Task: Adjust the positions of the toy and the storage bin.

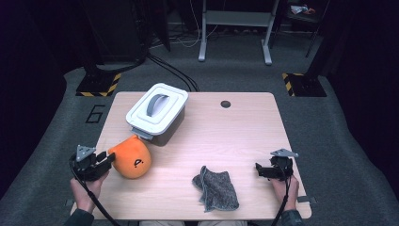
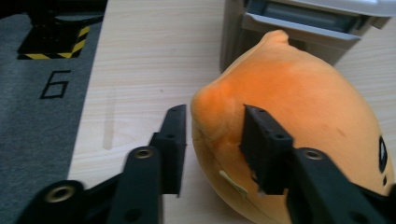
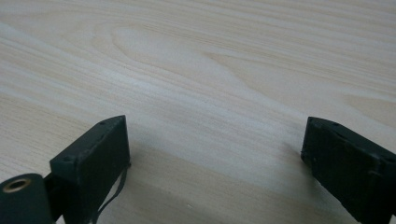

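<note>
Straddling the orange plush (image 2: 299,126) by the lidded bin (image 1: 157,112), left tongs (image 2: 215,140) part-open, not pinching; right tongs (image 3: 215,154) wide over bare bench (image 3: 196,70).

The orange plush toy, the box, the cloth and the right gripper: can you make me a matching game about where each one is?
1 orange plush toy
2 white lidded box
3 grey cloth
4 right gripper

a near table edge, middle
b jaws wide over bare wood
c far left, handle on top
d between the left gripper's jaws

Pairs: 1-d, 2-c, 3-a, 4-b
</note>
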The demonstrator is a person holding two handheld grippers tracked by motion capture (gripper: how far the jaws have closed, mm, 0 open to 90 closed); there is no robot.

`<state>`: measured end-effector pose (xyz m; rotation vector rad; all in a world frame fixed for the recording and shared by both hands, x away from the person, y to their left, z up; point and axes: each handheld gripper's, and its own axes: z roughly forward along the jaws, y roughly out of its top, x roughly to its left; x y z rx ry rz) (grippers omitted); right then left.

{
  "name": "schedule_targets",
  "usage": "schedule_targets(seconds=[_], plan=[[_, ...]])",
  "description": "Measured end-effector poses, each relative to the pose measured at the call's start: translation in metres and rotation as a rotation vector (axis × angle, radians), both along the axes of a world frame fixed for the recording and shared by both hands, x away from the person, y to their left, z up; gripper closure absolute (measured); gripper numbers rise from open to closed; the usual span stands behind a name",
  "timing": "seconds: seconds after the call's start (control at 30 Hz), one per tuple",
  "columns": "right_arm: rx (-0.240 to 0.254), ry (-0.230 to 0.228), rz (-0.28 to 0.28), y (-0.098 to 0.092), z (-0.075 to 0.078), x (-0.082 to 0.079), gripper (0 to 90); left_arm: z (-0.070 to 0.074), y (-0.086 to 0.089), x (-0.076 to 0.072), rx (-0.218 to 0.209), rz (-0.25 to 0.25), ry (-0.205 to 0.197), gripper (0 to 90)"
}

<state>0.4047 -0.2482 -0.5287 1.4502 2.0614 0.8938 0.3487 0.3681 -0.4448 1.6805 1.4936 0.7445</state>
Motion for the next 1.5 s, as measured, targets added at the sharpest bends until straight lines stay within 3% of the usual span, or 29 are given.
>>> schedule_targets(seconds=[0.07,0.3,0.63,0.7,0.93,1.17,1.37,1.43,1.5], plan=[[0.0,0.001,0.0,0.0,0.0,0.0,6.8,0.0,-0.001,0.004,0.024,-0.015,0.018,55.1],[0.001,0.001,0.0,0.0,0.0,0.0,6.8,-0.002,-0.004,0.012,0.021,-0.047,0.047,52.4],[0.001,0.002,0.0,0.0,0.0,0.0,6.9,0.013,-0.007,0.02,-0.021,-0.098,0.009,37.6],[0.001,0.003,0.002,0.0,0.0,0.0,6.9,0.021,-0.011,0.03,-0.039,-0.133,-0.005,34.3],[0.001,0.003,0.002,0.0,0.0,0.0,6.9,0.032,-0.029,0.055,-0.04,-0.192,-0.011,21.8],[0.001,0.002,0.002,0.0,0.0,0.0,7.0,0.042,-0.055,0.097,-0.024,-0.269,0.007,12.4],[0.001,0.001,0.004,0.0,0.0,0.0,7.2,0.046,-0.074,0.124,0.006,-0.3,0.022,12.7],[-0.001,0.0,0.006,0.0,0.0,0.0,7.2,0.047,-0.079,0.133,0.008,-0.314,0.032,15.6],[0.0,0.0,0.006,0.0,0.0,0.0,7.2,0.048,-0.085,0.14,0.024,-0.319,0.017,24.0]])
